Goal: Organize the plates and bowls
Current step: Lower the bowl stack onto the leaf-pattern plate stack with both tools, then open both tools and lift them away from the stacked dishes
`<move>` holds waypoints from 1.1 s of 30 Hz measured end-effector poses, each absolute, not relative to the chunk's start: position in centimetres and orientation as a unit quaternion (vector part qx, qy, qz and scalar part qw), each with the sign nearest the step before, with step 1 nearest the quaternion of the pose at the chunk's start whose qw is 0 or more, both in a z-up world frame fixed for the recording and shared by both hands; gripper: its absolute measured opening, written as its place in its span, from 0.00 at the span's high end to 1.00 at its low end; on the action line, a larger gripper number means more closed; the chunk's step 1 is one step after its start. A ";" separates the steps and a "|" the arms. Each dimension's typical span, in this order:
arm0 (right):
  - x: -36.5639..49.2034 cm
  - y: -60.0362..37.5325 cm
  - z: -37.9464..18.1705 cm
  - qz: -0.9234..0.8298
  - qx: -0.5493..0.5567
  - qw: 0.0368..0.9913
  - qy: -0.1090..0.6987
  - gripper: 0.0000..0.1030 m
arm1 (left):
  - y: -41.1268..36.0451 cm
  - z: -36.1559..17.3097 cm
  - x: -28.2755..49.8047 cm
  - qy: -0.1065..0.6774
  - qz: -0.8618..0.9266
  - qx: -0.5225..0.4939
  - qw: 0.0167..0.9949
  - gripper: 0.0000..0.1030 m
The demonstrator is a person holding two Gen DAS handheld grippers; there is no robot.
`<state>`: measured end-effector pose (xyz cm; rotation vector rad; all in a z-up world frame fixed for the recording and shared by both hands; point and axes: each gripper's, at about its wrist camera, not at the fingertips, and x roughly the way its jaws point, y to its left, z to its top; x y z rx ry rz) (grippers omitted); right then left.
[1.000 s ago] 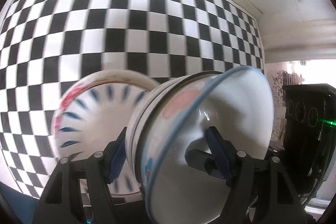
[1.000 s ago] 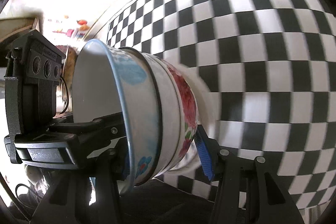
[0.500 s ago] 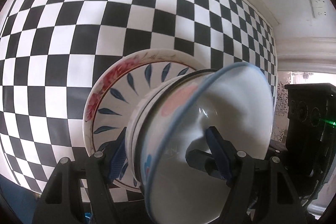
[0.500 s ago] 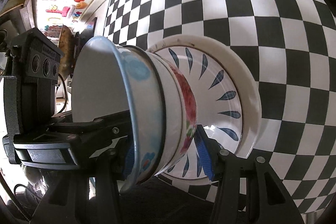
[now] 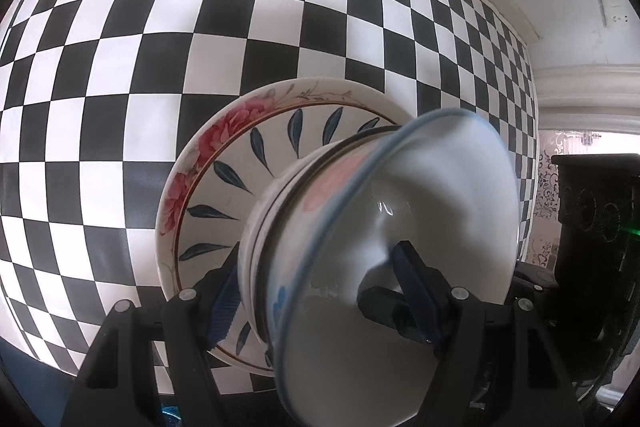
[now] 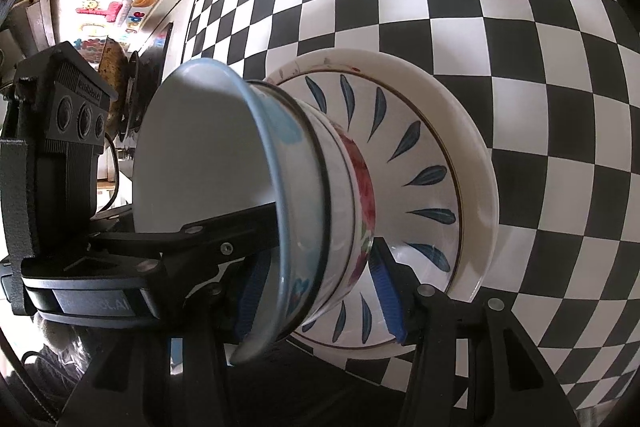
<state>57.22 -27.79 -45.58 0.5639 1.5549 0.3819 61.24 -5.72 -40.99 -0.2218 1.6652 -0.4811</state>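
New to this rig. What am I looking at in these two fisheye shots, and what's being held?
No robot arm: a person holds a two-finger gripper in each hand, with a fisheye camera on each looking along its fingers. One picture is the left gripper's view, the other the right gripper's. Each also shows the other gripper's black body at its edge. Both grippers clamp the same stack of bowls from opposite sides, one finger inside the top bowl and one under the stack. The stack sits over plates stacked on a checkered cloth; whether it touches them yet is unclear.
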 end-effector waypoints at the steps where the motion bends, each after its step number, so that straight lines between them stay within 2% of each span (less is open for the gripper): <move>1: 57.3 -27.8 -45.5 0.168 0.248 0.662 0.687 0.49 | -5.7 -41.0 61.3 0.730 -0.211 -0.098 0.643 0.31; 21: 57.7 -27.8 -45.2 0.160 0.231 0.672 0.685 0.52 | -5.0 -41.2 61.3 0.731 -0.201 -0.111 0.643 0.31; 33: 57.4 -27.8 -44.6 0.154 0.236 0.675 0.682 0.53 | -5.1 -39.9 61.3 0.720 -0.189 -0.086 0.663 0.33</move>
